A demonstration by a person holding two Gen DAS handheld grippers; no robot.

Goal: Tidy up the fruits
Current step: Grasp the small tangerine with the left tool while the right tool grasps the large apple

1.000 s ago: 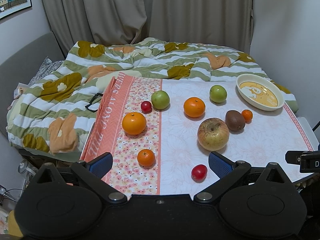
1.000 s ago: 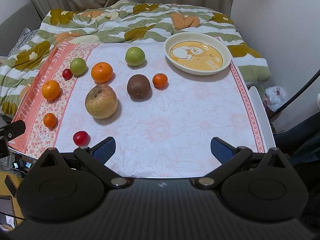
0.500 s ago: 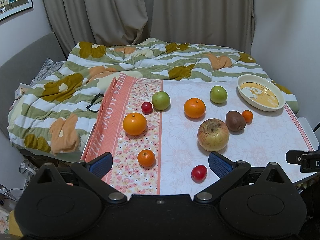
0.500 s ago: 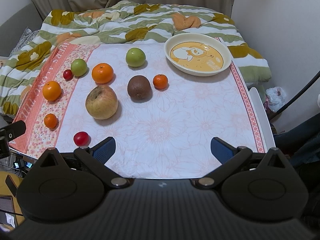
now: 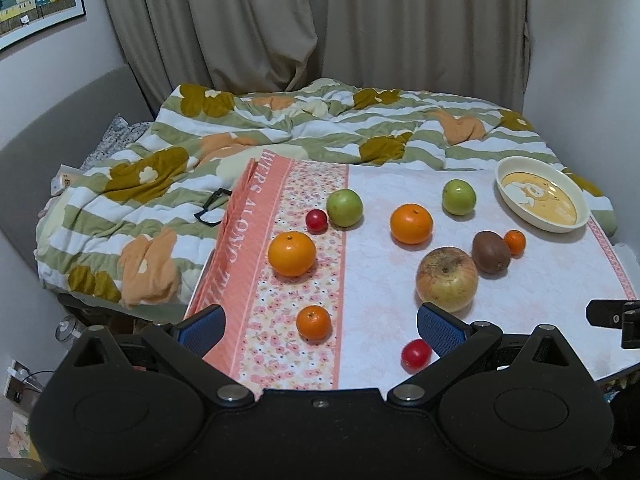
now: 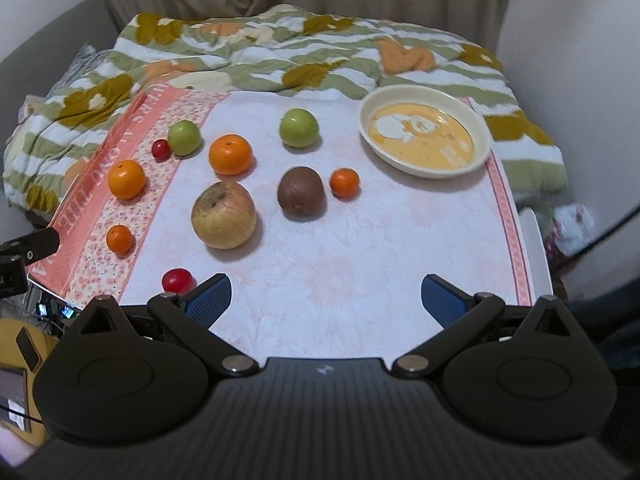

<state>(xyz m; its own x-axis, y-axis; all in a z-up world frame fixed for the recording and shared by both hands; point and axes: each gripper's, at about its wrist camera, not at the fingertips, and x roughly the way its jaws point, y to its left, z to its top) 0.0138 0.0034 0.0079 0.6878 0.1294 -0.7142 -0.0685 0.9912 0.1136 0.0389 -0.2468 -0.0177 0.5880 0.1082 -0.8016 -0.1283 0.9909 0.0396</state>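
Note:
Several fruits lie on a cloth-covered table [image 6: 400,240]: a large apple [image 6: 223,215], a kiwi [image 6: 301,191], a small orange [image 6: 344,182], a bigger orange [image 6: 231,154], two green apples [image 6: 299,127] [image 6: 184,137], and red cherry tomatoes [image 6: 176,280]. A cream plate [image 6: 424,136] with a yellow picture stands empty at the far right. My left gripper [image 5: 318,326] is open at the near left edge, with a small orange [image 5: 313,322] between its fingers' line. My right gripper [image 6: 326,300] is open and empty over the near edge.
A striped green, white and orange quilt [image 5: 280,128] covers the bed behind the table. Curtains [image 5: 320,20] hang at the back. A wall [image 6: 580,60] is close on the right. The table's right edge [image 6: 534,248] drops to the floor.
Both views have risen and tilted up slightly. The right view has moved a little closer to the fruits. No fruit has moved.

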